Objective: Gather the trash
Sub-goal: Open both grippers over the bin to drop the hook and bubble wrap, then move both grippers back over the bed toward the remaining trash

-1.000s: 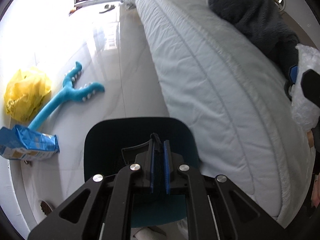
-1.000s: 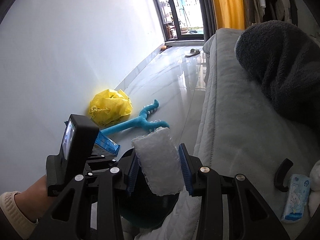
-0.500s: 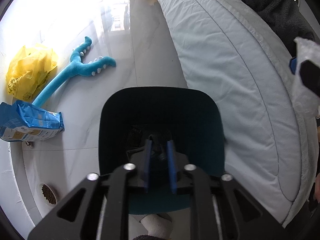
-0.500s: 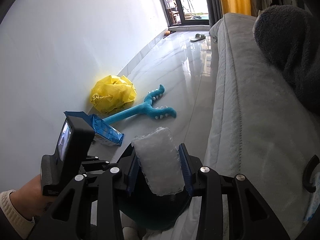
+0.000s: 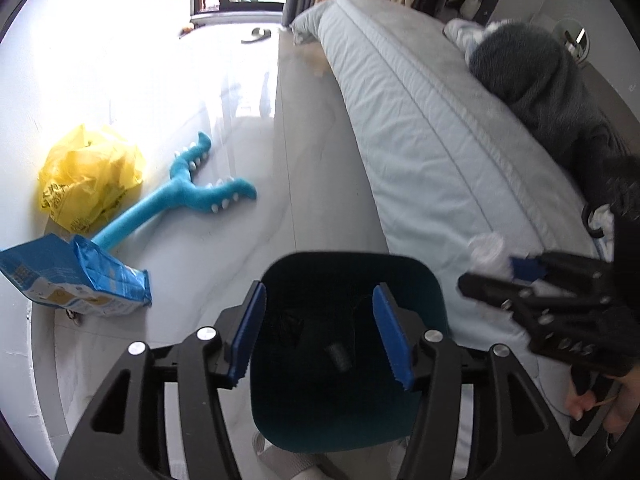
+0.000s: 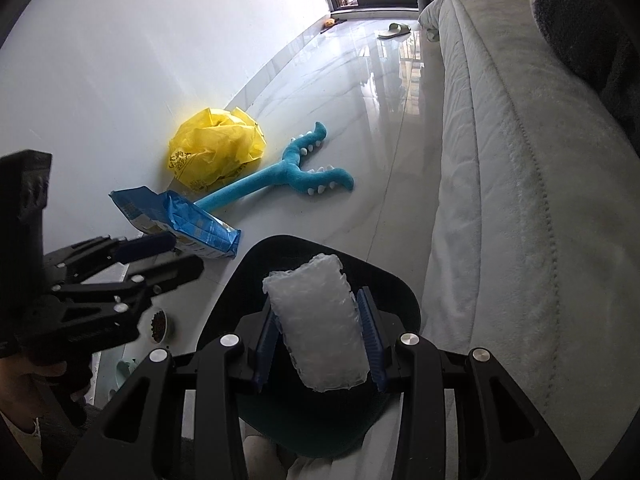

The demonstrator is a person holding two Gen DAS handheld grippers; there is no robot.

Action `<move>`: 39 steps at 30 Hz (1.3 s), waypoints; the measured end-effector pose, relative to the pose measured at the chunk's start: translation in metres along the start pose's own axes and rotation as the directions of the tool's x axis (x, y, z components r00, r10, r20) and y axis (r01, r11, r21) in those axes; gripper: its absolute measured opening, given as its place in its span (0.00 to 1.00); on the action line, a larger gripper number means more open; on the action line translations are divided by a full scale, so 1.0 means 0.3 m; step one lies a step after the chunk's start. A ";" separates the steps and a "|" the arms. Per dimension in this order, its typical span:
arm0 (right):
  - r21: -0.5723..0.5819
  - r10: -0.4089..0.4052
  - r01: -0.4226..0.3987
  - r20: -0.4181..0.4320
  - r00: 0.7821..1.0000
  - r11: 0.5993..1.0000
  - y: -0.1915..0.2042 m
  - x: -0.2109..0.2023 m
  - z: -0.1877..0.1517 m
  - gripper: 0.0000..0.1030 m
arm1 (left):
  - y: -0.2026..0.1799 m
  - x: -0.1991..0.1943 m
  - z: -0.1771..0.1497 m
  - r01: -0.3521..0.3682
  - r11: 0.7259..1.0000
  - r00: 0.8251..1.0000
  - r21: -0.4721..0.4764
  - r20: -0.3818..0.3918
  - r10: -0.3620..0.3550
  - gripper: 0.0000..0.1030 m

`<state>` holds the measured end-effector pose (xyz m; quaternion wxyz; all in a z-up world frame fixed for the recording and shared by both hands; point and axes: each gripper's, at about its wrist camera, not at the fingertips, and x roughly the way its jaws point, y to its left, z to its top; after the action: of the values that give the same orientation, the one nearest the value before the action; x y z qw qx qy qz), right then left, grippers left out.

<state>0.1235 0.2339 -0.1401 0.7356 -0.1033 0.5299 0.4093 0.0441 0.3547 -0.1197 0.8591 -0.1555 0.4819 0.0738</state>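
Observation:
My right gripper (image 6: 320,340) is shut on a clear bubble-wrap cushion (image 6: 318,328) and holds it over the mouth of a dark teal bin (image 6: 384,280). My left gripper (image 5: 320,332) is open and empty above the same bin (image 5: 348,392); dark bits lie inside the bin. In the left wrist view the right gripper (image 5: 516,272) comes in from the right with the bubble wrap (image 5: 486,250). In the right wrist view the left gripper (image 6: 172,252) shows at left, open.
On the tiled floor by the white wall lie a yellow plastic bag (image 5: 88,176), a blue snack bag (image 5: 76,280) and a blue plush toy (image 5: 188,196). A grey-white bed (image 5: 420,132) with a dark blanket (image 5: 536,64) lies to the right. A small bowl (image 6: 158,326) stands on the floor.
My left gripper has opened from shut and pulled back above the bin. My right gripper has carried the bubble wrap down and left, over the bin's mouth.

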 end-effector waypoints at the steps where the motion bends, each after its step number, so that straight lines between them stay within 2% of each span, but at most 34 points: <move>1: 0.003 0.003 -0.003 -0.013 1.000 1.000 0.003 0.013 -0.002 0.38 | 0.004 -0.015 0.006 0.000 1.000 1.000 0.000 0.019 0.000 0.60; 9: -0.009 0.000 -0.001 -0.097 0.995 1.000 0.041 0.121 -0.036 0.38 | 0.024 -0.116 0.038 0.024 1.000 0.986 0.006 0.166 -0.025 0.68; 16: -0.021 -0.022 0.018 -0.182 0.983 1.000 0.045 0.223 -0.086 0.38 | 0.038 -0.201 0.068 0.060 0.998 0.960 -0.009 0.273 -0.056 0.71; 19: -0.027 -0.028 0.023 -0.202 0.979 0.999 0.053 0.234 -0.097 0.39 | 0.019 -0.236 0.078 0.054 0.998 0.949 0.011 0.311 -0.055 0.74; 20: -0.034 -0.030 0.023 -0.207 0.978 0.999 0.057 0.239 -0.098 0.41 | 0.012 -0.247 0.082 0.047 0.999 0.944 0.018 0.325 -0.050 0.74; 21: -0.041 -0.034 0.026 -0.209 0.977 0.999 0.063 0.241 -0.100 0.47 | 0.009 -0.255 0.084 0.047 0.999 0.941 0.019 0.335 -0.051 0.74; 24: -0.066 -0.047 0.035 -0.200 0.979 0.997 0.073 0.226 -0.107 0.60 | -0.007 -0.291 0.089 0.067 0.998 0.924 0.014 0.378 -0.067 0.76; 27: -0.073 -0.045 0.032 -0.192 0.980 0.997 0.079 0.209 -0.103 0.70 | -0.031 -0.324 0.094 0.052 0.998 0.905 0.028 0.421 -0.059 0.78; 29: -0.075 -0.037 0.025 -0.176 0.984 0.997 0.081 0.184 -0.099 0.71 | -0.049 -0.342 0.099 0.043 0.998 0.894 0.035 0.445 -0.054 0.79; 34: -0.091 -0.009 -0.001 -0.112 0.994 0.996 0.093 0.102 -0.080 0.72 | -0.079 -0.365 0.109 0.054 0.998 0.880 0.038 0.471 -0.065 0.80; 39: -0.131 -0.020 0.016 -0.031 0.999 0.991 0.096 0.001 -0.064 0.72 | -0.143 -0.402 0.120 0.052 0.997 0.862 0.059 0.502 -0.075 0.84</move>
<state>0.0898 0.2414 -0.1404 0.7224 -0.1625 0.5126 0.4347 0.0217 0.3294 0.0089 0.9603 -0.1279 0.2371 0.0728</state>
